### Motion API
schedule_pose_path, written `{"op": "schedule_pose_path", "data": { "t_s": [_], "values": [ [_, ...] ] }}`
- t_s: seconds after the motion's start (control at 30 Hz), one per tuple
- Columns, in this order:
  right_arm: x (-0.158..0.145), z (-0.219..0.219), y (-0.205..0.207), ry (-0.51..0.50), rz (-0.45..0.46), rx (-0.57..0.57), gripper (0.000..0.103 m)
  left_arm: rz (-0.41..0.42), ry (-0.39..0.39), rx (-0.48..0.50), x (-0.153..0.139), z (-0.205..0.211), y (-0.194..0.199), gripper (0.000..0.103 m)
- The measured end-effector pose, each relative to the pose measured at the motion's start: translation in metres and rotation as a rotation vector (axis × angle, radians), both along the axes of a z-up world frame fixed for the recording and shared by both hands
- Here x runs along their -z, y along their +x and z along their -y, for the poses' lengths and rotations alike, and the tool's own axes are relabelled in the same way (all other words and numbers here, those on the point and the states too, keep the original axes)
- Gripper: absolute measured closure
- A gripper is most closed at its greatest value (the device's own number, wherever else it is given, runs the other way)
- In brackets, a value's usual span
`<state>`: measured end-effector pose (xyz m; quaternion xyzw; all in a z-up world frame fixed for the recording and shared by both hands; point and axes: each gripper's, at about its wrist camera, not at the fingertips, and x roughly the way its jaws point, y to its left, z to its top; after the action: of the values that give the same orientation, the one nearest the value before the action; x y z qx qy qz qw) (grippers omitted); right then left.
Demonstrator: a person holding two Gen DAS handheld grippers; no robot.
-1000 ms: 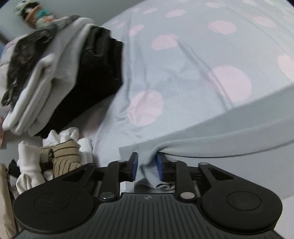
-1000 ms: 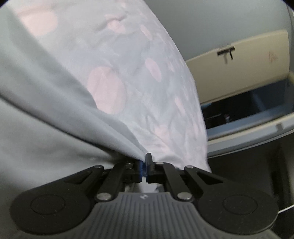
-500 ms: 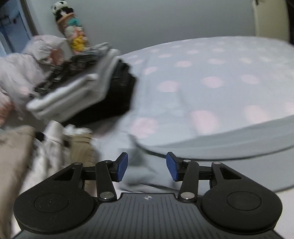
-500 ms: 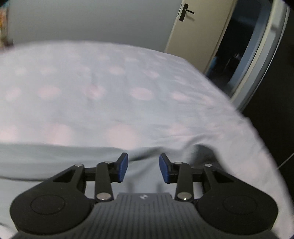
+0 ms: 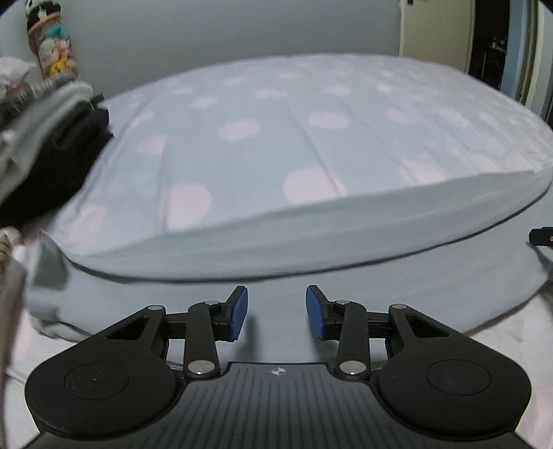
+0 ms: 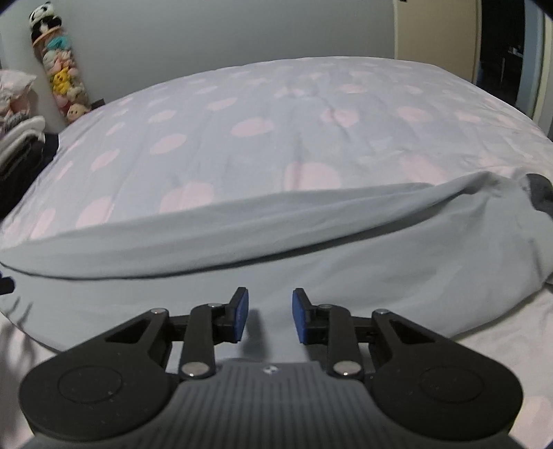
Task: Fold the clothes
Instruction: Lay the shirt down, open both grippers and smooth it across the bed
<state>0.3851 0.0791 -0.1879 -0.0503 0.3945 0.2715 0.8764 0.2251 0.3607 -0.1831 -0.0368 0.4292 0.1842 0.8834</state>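
While both tools sit low and level over the bed, looking forward across it, the left claw (image 5: 276,308) stands wide with nothing between its blue pads (image 5: 238,312), and the right claw (image 6: 270,310) is likewise spread apart and holds nothing. Each hovers just above the near part of the pale grey garment (image 5: 311,252), which lies flat on the bed directly ahead of the fingers. In the left wrist view a dark tip of the other tool (image 5: 542,236) shows at the right edge, over the same cloth.

The pale grey garment (image 6: 276,241) has its long axis running left to right across both views, square to the way the claws point. Its far layer is doubled over toward the near side, leaving a rounded folded edge (image 6: 242,224) along the length. At the right end the cloth bunches, and a dark opening (image 6: 539,195) shows there.

Beyond it spreads the pink-spotted bedsheet (image 6: 276,114). To the far left sits a stack of folded clothes (image 5: 45,138), white over black, blurred. Against the grey wall (image 6: 224,31) stands a tall tube of plush toys (image 6: 60,72), and a door (image 6: 435,31) shows at far right.
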Motion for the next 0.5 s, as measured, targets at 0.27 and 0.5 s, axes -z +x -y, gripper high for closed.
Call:
{"op": "schedule_pose_path", "data": {
  "t_s": [0.27, 0.5],
  "values": [
    [0.022, -0.049, 0.009, 0.018, 0.055, 0.054, 0.063, 0.062, 0.049, -0.01, 0.024, 0.002, 0.022, 0.059],
    [0.027, -0.076, 0.022, 0.056, 0.079, 0.122, 0.062, 0.155, 0.019, -0.083, 0.026, -0.014, 0.03, 0.056]
  ]
}}
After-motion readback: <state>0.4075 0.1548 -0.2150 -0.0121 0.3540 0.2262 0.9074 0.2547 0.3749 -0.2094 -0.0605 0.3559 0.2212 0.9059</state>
